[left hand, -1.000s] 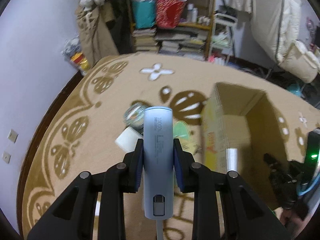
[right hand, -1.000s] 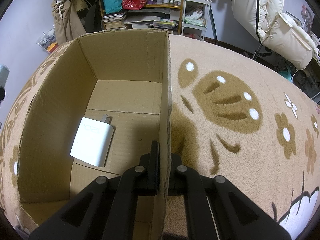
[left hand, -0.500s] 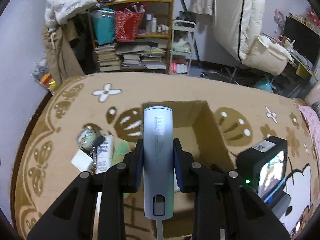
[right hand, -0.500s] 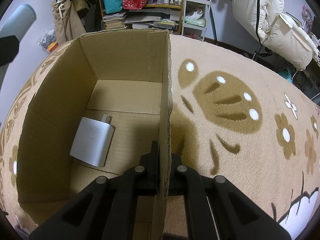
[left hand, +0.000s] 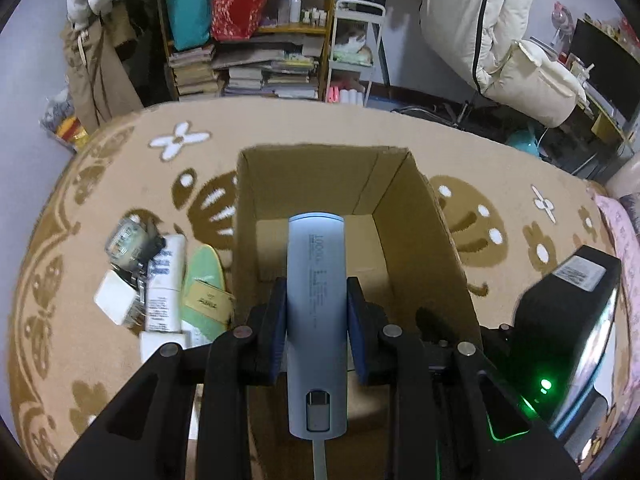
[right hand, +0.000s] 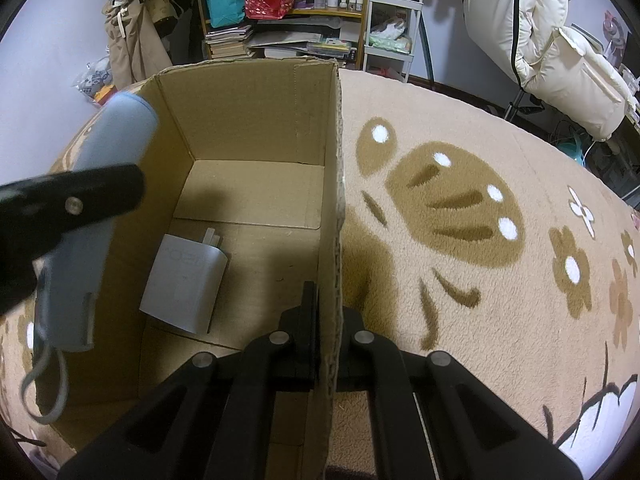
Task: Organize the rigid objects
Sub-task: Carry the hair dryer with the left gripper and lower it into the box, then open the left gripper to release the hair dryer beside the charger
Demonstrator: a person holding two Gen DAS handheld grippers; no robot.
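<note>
Left hand-held gripper clamps power bank (over box); right hand-held gripper pinches its wall.

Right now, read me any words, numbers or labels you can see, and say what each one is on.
"10000": printed along the grey power bank in the left gripper; smaller lines beneath unreadable.
White charger in the cardboard box: faint embossed lettering, unreadable.
White tube and tan tag on the rug: print blurred.

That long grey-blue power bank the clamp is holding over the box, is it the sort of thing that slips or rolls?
The power bank looks smooth, with rounded edges, so it may slide in the left gripper. Its rigid body probably won't bend. Dropped into the cardboard box, it might roll a little, and its dangling cord could snag.
</note>
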